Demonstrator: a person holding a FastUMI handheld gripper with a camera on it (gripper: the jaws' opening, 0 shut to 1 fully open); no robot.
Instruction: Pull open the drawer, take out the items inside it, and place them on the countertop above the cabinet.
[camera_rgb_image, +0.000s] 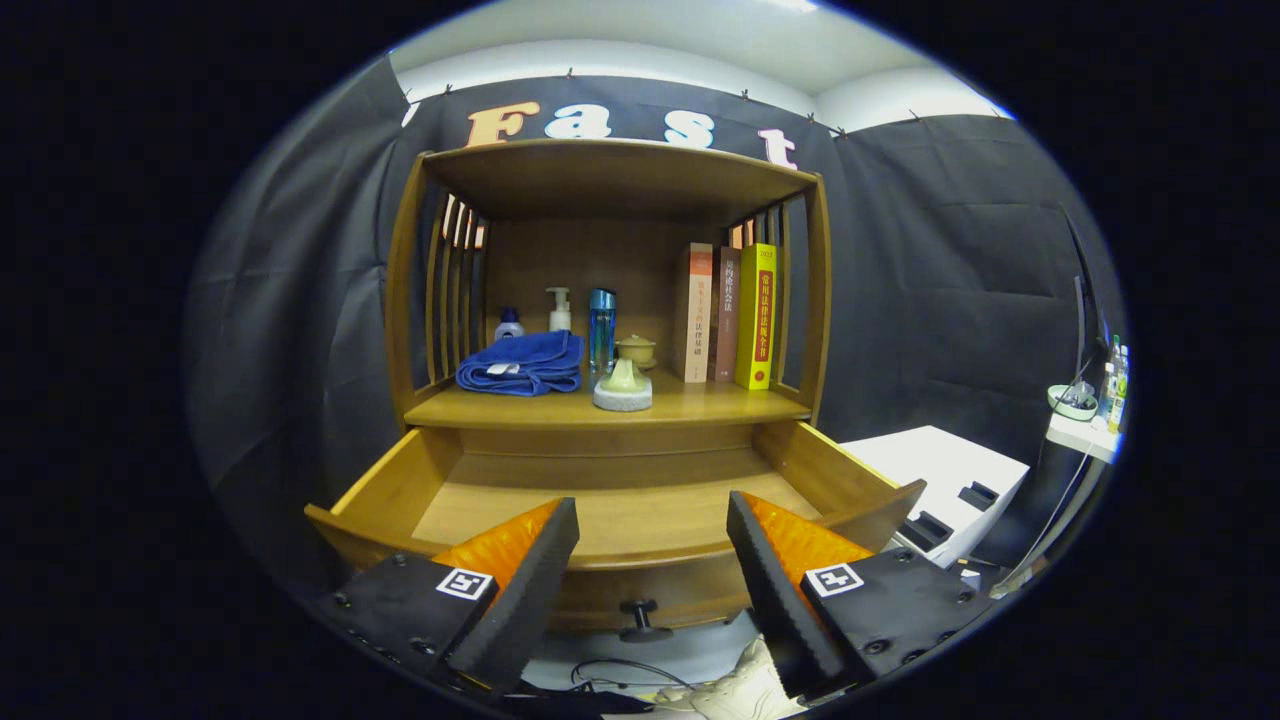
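Gripper (652, 560): the fingers are standing wide apart, gripping nothing, hovering just in front of the drawer's front panel.

Drawer (620, 515): wooden, sitting pulled out from the base of the cabinet (405, 300); its floor is showing bare wood between and beyond the fingers. A dark round knob (640, 618) is projecting from the front panel, below and between the fingers.

Desk (700, 405): the wooden countertop above the drawer, under the cabinet's top board, is carrying the following.
- Blue towel (522, 362), folded, lying at the left.
- Small bottle with blue contents (509, 324), standing behind the towel.
- White pump bottle (559, 309), standing behind the towel, beside the small bottle.
- Tall blue bottle (601, 328), standing upright just right of the towel.
- Pale lidded dish (622, 388), sitting near the front edge, just ahead of the tall blue bottle.
- Small tan cup (636, 349), sitting behind the dish.
- Three books (725, 315), standing upright side by side at the right, the yellow one outermost.

Surroundings: a white box (945, 470) is sitting right of the drawer; a white shoe (745, 690) and a dark cable (610, 668) are lying on the floor below the fingers.
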